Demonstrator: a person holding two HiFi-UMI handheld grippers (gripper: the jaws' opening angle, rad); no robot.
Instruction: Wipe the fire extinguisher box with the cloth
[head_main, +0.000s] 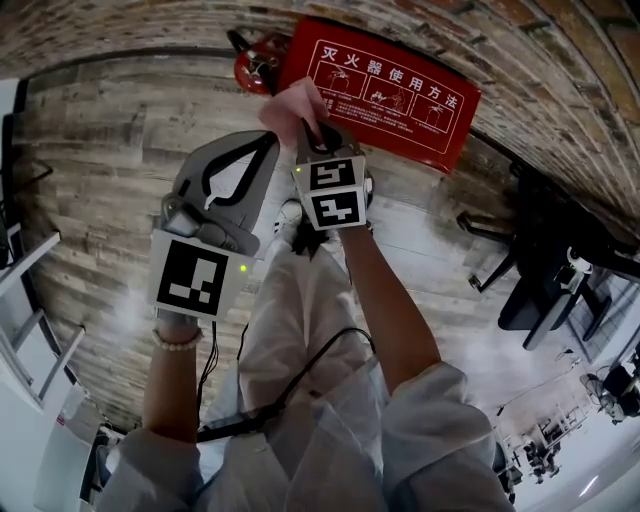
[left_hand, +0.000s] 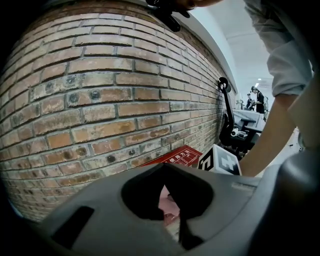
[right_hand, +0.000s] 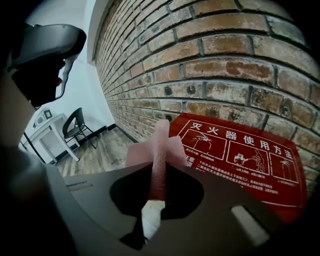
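- Brick wall (head_main: 560, 60) and a grey plank floor (head_main: 100, 130) make up the setting, and the wall meets the floor along the top of the head view.
- At the foot of that wall stands the red fire extinguisher box (head_main: 390, 90), its face printed with white characters and small pictures.
- A pink cloth (head_main: 295, 105) sits at the box's left end. In the right gripper view the cloth (right_hand: 161, 145) stands upright in front of the box (right_hand: 240, 155). Whether it touches the box cannot be told.
- The right gripper (head_main: 305, 125) has its jaws closed on the cloth, pinching a folded strip of it between them (right_hand: 156, 195).
- The left gripper (head_main: 268, 142) is just beside the right one, a little back from the box. Its jaws are drawn together with nothing held between them (left_hand: 170, 220).
- A red extinguisher (head_main: 252, 65) with a black handle is just left of the box.
- Below the grippers are the person's white trousers (head_main: 300, 320) and a shoe (head_main: 290, 215).
- Black chairs (head_main: 540, 270) stand well to the right.
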